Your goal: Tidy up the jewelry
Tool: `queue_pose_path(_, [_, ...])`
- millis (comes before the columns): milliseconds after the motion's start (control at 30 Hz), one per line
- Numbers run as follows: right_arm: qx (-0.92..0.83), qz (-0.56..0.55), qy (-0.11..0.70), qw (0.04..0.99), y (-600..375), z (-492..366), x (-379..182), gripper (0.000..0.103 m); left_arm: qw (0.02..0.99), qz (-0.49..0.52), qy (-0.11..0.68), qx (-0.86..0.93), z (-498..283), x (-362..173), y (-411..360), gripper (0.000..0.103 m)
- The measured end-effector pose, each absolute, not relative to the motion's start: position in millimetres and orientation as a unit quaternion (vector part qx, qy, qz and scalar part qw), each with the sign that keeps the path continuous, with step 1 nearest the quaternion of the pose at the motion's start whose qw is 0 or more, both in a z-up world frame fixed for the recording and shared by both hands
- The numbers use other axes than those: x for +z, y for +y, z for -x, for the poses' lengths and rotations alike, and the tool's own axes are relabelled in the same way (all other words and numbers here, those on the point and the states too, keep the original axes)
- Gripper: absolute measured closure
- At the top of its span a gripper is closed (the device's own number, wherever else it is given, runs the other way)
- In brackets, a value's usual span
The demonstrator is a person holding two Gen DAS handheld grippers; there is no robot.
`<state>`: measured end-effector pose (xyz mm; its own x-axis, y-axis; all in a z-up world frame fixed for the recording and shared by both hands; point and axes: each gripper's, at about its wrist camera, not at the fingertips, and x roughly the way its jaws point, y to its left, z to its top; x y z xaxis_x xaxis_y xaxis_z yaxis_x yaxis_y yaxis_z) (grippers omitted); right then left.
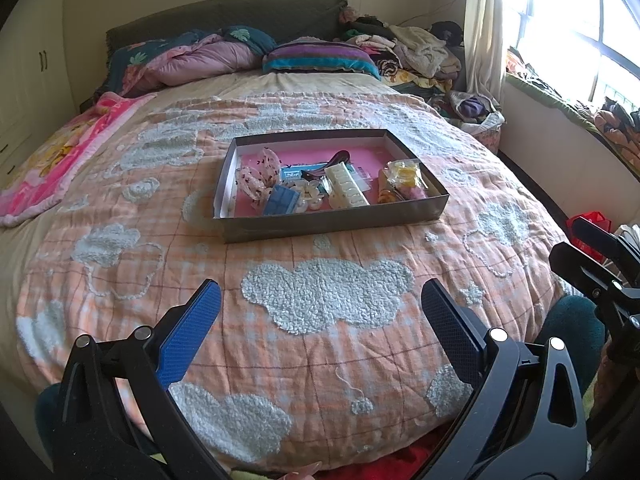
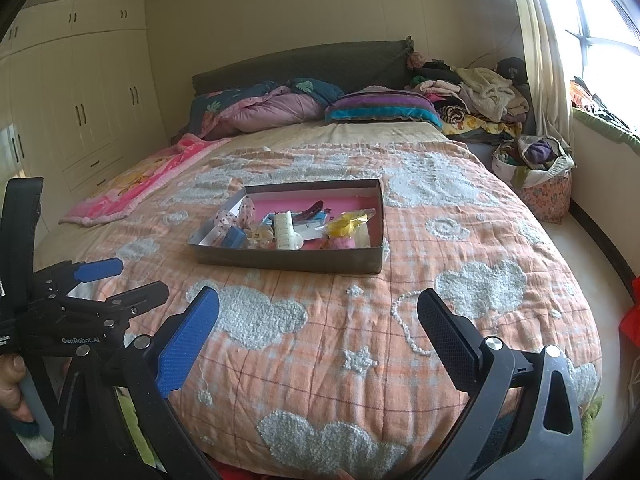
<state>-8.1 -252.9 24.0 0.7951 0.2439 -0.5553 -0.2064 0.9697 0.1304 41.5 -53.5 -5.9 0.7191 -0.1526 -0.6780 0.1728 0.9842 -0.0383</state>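
Observation:
A shallow grey box (image 1: 340, 222) with a pink floor sits in the middle of the bed; it also shows in the right wrist view (image 2: 288, 261). Inside lie a white hair claw clip (image 1: 346, 189) (image 2: 285, 232), a blue clip (image 1: 282, 201) (image 2: 235, 236), a dotted fabric bow (image 1: 260, 176), a dark clip (image 1: 326, 163) and a yellow packet (image 1: 404, 174) (image 2: 344, 224). My left gripper (image 1: 320, 336) is open and empty, well short of the box. My right gripper (image 2: 318, 336) is open and empty too, near the bed's front edge.
The bed has an orange plaid quilt with fluffy clouds (image 1: 328, 292). Pillows and folded quilts (image 1: 224, 56) lie at the headboard. A pile of clothes (image 1: 416, 52) and a fabric basket (image 2: 536, 176) stand at the right. Wardrobes (image 2: 80, 92) line the left wall.

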Motion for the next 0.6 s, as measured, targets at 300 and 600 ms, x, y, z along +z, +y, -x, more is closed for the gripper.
queue_pose_path(300, [0.118,-0.028,0.297,0.947,-252.9,10.4,24.7,0.004,0.926,-0.009,0.365,-0.092,-40.1,-5.6,-52.5,0.009])
queue_pose_path(600, [0.117,-0.028,0.295,0.948,-251.7,9.8,26.4,0.004,0.926,-0.012,0.366,-0.092,-40.2,-5.0,-51.9,0.009])
